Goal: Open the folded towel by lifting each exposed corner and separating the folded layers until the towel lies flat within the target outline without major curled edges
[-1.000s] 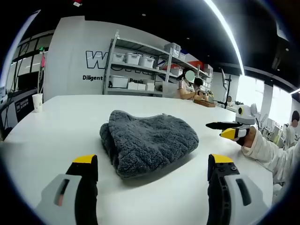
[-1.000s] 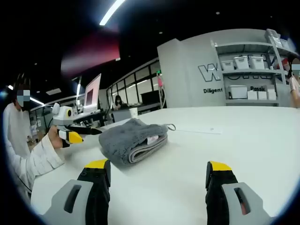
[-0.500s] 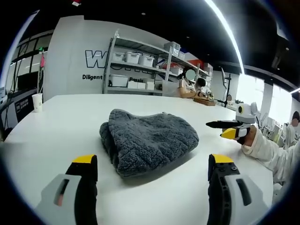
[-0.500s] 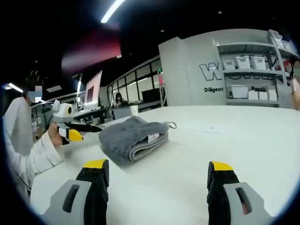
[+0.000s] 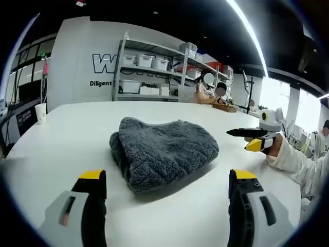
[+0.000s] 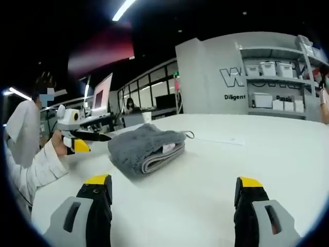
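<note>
A folded grey fluffy towel (image 5: 164, 152) lies on the white table (image 5: 61, 139), its stacked layers and a white label showing on the side seen in the right gripper view (image 6: 146, 149). My left gripper (image 5: 167, 176) is open just short of the towel's near edge, nothing between its jaws. My right gripper (image 6: 174, 181) is open wide, a short way back from the towel's layered side. Each gripper also appears in the other's view, held in a hand in a white sleeve: the right gripper (image 5: 254, 136) beside the towel, the left gripper (image 6: 77, 139) beyond it.
A paper cup (image 5: 41, 111) stands near the table's far left edge. Metal shelves with white bins (image 5: 149, 72) line the back wall, and people sit at a table behind (image 5: 211, 95). A monitor (image 6: 102, 98) stands past the table.
The right gripper's jaws have spread a little wider. Both views have shifted slightly; the towel has not moved.
</note>
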### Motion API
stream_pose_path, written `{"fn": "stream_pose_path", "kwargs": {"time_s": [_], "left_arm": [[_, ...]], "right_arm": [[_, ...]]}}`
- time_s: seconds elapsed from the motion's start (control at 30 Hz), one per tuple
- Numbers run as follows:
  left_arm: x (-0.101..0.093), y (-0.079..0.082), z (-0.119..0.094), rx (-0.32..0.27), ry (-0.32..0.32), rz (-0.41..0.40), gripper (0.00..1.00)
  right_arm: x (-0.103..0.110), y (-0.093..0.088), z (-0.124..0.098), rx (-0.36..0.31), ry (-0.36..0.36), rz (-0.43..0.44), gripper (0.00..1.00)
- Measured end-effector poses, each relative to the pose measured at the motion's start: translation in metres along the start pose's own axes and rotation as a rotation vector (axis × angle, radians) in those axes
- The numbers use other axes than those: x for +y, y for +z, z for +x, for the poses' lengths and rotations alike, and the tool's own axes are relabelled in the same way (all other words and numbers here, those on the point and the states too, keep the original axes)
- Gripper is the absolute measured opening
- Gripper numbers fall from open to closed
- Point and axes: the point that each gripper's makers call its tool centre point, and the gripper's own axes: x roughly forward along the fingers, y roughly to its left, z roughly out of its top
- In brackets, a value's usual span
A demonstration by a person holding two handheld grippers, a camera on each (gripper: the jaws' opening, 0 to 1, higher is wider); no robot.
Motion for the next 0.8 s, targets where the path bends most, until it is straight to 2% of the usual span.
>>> {"fn": "stream_pose_path", "kwargs": {"time_s": [0.13, 0.43, 0.53, 0.63, 0.73, 0.8], "left_arm": [[-0.002, 0.001, 0.0, -0.011, -0.028, -0.038, 0.98], [-0.003, 0.001, 0.0, -0.006, -0.022, -0.027, 0.98], [-0.002, 0.001, 0.0, -0.004, -0.02, -0.023, 0.98], [-0.001, 0.001, 0.0, -0.002, -0.014, -0.019, 0.98], [-0.001, 0.0, 0.001, 0.002, -0.012, -0.013, 0.98], [-0.001, 0.0, 0.001, 0.004, -0.012, -0.011, 0.98]], "right_arm": [[0.001, 0.002, 0.0, -0.016, 0.002, 0.003, 0.99], [0.004, 0.009, 0.0, -0.072, 0.016, 0.027, 0.99], [0.01, 0.017, 0.002, -0.128, 0.038, 0.025, 0.99], [0.012, 0.018, 0.005, -0.142, 0.044, 0.019, 0.99], [0.017, 0.027, 0.008, -0.216, 0.089, 0.082, 0.99], [0.015, 0.035, 0.011, -0.302, 0.111, 0.155, 0.99]]}}
